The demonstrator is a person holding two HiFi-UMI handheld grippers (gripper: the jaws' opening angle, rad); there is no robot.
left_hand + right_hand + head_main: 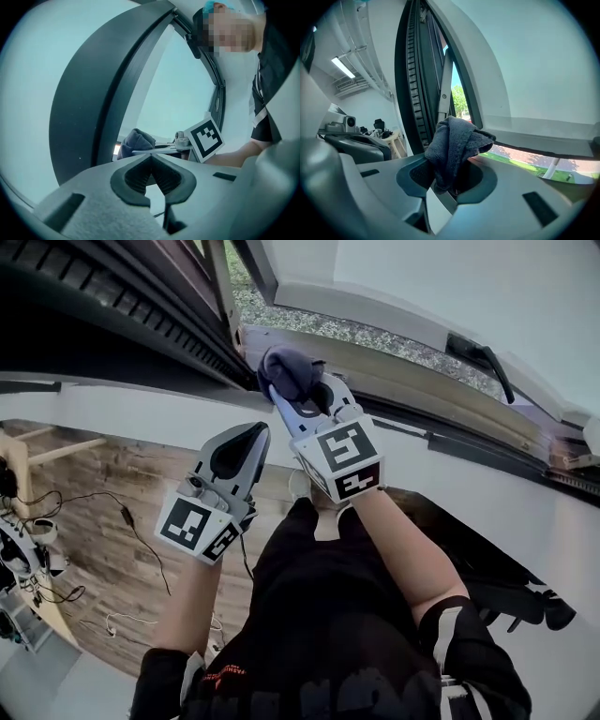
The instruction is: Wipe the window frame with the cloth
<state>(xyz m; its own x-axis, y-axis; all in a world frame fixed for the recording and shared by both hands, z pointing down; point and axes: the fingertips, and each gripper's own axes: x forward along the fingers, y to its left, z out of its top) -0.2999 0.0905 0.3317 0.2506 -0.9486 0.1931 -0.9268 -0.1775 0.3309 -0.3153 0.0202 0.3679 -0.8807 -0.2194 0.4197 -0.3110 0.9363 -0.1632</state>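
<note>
At the head view's centre, the cloth (289, 371) is clamped in the right gripper (305, 401) and held at the window frame (403, 362); the left gripper (246, 439) is held just below it. From the left gripper view, its jaws are seen pressed together, with nothing between them. From the right gripper view, the cloth is seen pinched between the jaws.

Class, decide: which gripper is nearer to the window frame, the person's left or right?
Right. The right gripper, shut on the cloth, is up at the window frame; the left gripper, shut and empty, sits lower, back from it.
</note>
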